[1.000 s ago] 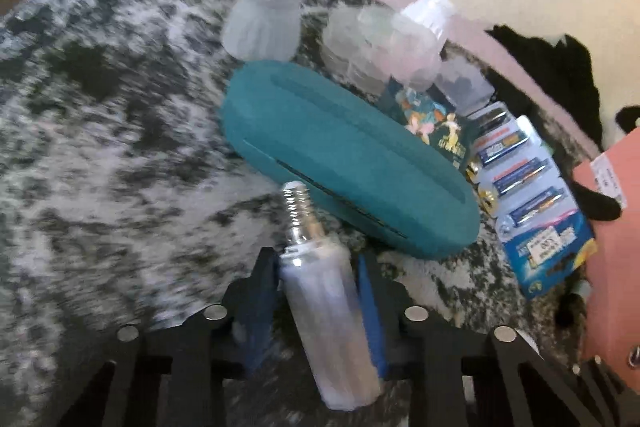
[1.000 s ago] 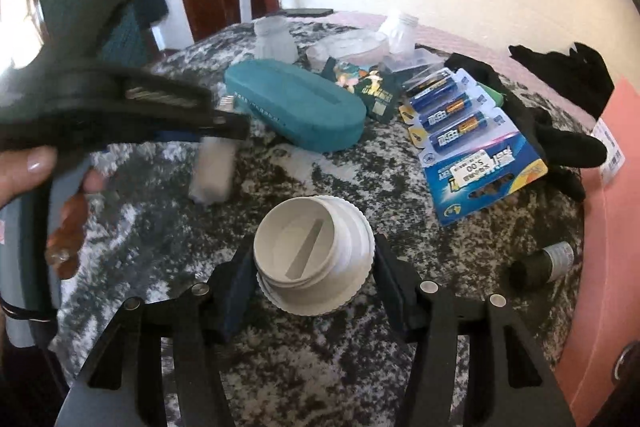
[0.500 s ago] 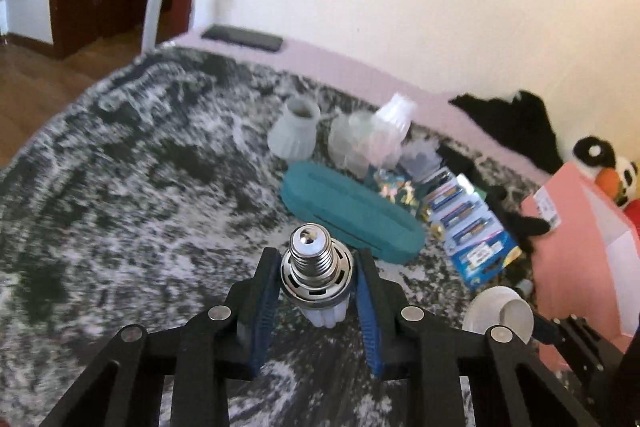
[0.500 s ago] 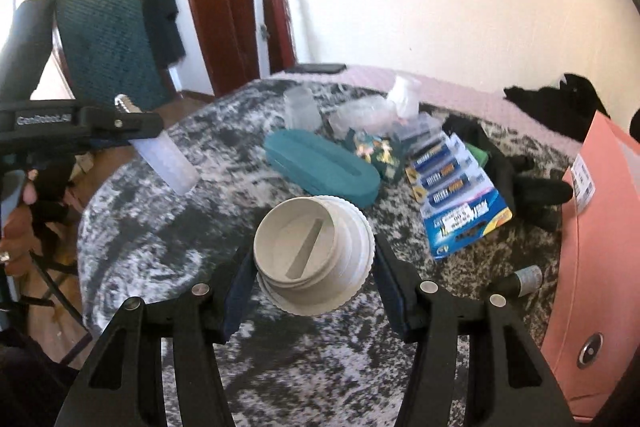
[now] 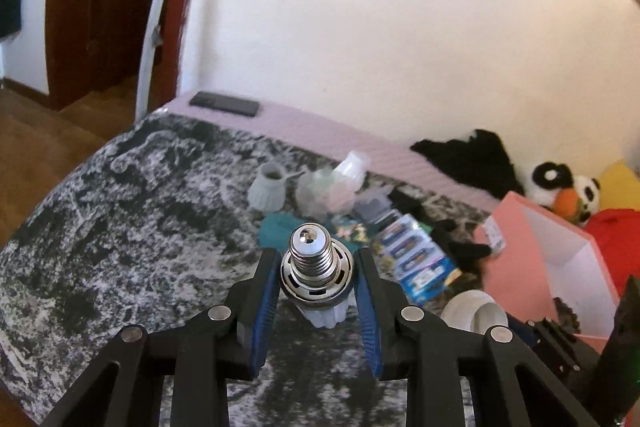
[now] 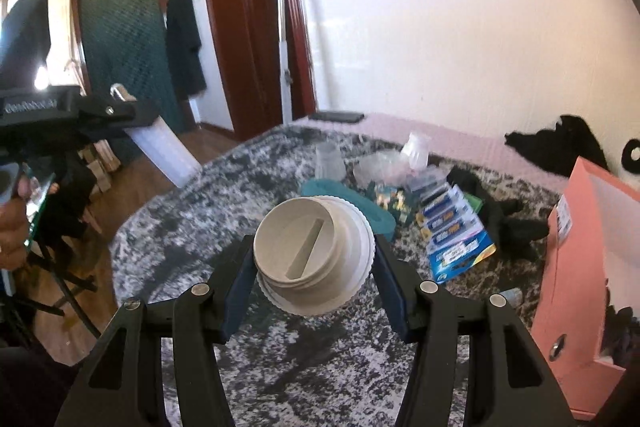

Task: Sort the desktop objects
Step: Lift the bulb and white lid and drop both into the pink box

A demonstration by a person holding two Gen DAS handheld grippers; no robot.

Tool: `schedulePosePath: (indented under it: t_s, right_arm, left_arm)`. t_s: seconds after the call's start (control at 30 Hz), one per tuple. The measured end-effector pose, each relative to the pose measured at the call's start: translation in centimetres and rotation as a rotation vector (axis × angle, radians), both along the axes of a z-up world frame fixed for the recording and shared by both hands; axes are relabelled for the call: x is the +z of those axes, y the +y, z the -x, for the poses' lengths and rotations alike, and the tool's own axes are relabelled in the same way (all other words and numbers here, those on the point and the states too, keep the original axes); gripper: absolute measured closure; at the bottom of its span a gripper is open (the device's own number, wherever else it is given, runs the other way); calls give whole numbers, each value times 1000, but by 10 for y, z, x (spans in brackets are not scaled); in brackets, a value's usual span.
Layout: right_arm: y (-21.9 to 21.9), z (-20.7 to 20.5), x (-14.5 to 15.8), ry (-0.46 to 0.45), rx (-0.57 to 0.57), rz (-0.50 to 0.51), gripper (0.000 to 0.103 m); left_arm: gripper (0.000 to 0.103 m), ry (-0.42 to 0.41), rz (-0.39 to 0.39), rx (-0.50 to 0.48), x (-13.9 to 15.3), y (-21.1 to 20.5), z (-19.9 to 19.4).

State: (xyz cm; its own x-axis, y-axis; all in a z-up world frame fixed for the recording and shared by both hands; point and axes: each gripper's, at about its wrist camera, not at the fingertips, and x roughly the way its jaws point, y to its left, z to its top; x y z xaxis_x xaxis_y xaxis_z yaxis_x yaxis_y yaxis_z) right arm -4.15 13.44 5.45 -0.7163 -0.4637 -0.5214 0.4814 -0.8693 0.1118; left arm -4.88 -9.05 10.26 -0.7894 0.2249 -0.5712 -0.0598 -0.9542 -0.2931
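My left gripper (image 5: 316,267) is shut on a white light bulb (image 5: 316,267), screw base toward the camera, held high above the marbled table (image 5: 140,247). From the right wrist view the bulb (image 6: 164,151) hangs at the far left in the left gripper (image 6: 120,113). My right gripper (image 6: 314,259) is shut on a white ribbed round socket (image 6: 314,255), also lifted above the table; it shows in the left wrist view (image 5: 474,311) too.
On the table lie a teal case (image 6: 348,199), a blue battery pack (image 6: 456,231), a frosted cup (image 6: 330,159), clear plastic lids (image 5: 328,183) and black gloves (image 6: 508,219). A pink box (image 6: 584,267) stands at the right. A phone (image 5: 224,103) lies at the far edge.
Both grippers have risen well above the table with the bulb and the socket. The bulb has tilted so its screw base faces the left camera.
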Motion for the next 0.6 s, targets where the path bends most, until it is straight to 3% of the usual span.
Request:
schedulePosePath:
  t_s: [0.27, 0.6]
  right_arm:
    - [55, -37, 48, 103, -69, 86, 44]
    - [189, -68, 75, 159, -315, 167, 44]
  left_arm:
    - [72, 54, 11, -99, 23, 60, -11]
    - [72, 84, 25, -340, 29, 199, -2]
